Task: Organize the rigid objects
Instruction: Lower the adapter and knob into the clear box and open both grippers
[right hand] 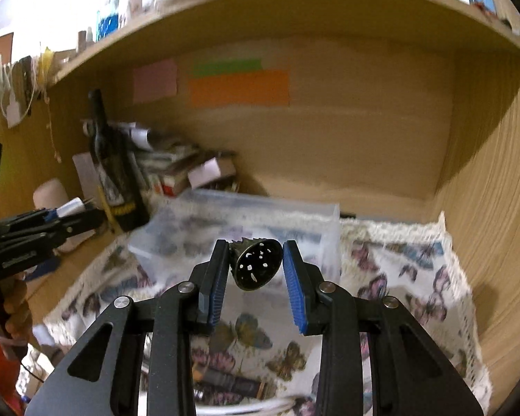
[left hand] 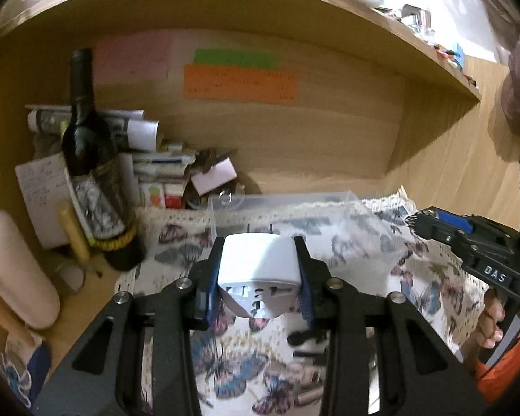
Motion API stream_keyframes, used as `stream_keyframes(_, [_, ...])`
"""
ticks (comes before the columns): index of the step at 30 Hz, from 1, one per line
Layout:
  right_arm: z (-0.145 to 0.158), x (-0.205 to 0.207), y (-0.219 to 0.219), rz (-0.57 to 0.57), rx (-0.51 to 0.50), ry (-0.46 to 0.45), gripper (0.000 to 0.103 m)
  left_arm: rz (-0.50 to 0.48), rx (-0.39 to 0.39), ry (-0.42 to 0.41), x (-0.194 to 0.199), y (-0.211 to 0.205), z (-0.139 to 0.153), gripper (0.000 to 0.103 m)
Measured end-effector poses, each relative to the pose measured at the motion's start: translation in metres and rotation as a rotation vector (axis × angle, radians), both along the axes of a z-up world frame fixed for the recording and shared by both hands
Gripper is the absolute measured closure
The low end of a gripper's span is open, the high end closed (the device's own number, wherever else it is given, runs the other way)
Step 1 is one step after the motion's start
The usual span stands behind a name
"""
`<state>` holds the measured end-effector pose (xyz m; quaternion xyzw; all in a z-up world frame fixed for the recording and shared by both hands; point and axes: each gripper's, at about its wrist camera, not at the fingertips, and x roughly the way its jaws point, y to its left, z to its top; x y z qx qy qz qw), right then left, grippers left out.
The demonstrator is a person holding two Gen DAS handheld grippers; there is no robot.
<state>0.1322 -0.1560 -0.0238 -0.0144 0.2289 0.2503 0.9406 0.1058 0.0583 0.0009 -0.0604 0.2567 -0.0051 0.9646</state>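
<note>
Right now my left gripper [left hand: 260, 270] clenches the white plug adapter [left hand: 259, 272] at centre frame, above the butterfly cloth [left hand: 232, 364]. My right gripper [right hand: 256, 265] pinches a small dark perforated cone [right hand: 256, 265], seemingly only at its upper edge (hard to judge). I reckon it could twist free before reaching the clear bin [right hand: 326, 218] just behind.

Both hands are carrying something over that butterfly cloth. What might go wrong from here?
1. The small dark perforated metal cone sits only at the fingertips of the right tool, tilted, so it may slip out.
2. The white plastic travel adapter in the left tool could bump the clear plastic box just ahead.
3. The dark glass wine bottle stands close by; a swing might topple it.
</note>
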Motion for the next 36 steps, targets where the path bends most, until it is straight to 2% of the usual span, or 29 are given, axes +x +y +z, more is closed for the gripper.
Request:
stream_keyframes(4, [0.008, 0.017, 0.001, -0.006, 0.011, -0.004, 0.074, 0.009, 0.010, 0.022, 0.025, 0.001, 0.005, 0.067])
stream_keyframes(8, [0.006, 0.035, 0.009, -0.015, -0.020, 0.003, 0.074, 0.008, 0.012, 0.065, 0.050, 0.003, -0.001, 0.067])
stream_keyframes(19, [-0.031, 0.087, 0.038, -0.008, -0.113, 0.129, 0.074, -0.027, 0.030, 0.214, 0.109, -0.004, -0.039, 0.067])
stream_keyframes(26, [-0.064, 0.113, 0.048, -0.006, -0.172, 0.228, 0.074, -0.065, 0.059, 0.285, 0.130, -0.013, -0.060, 0.067])
stream_keyframes(36, [-0.078, 0.118, 0.058, 0.006, -0.217, 0.253, 0.074, -0.088, 0.116, 0.311, 0.141, -0.025, -0.078, 0.067])
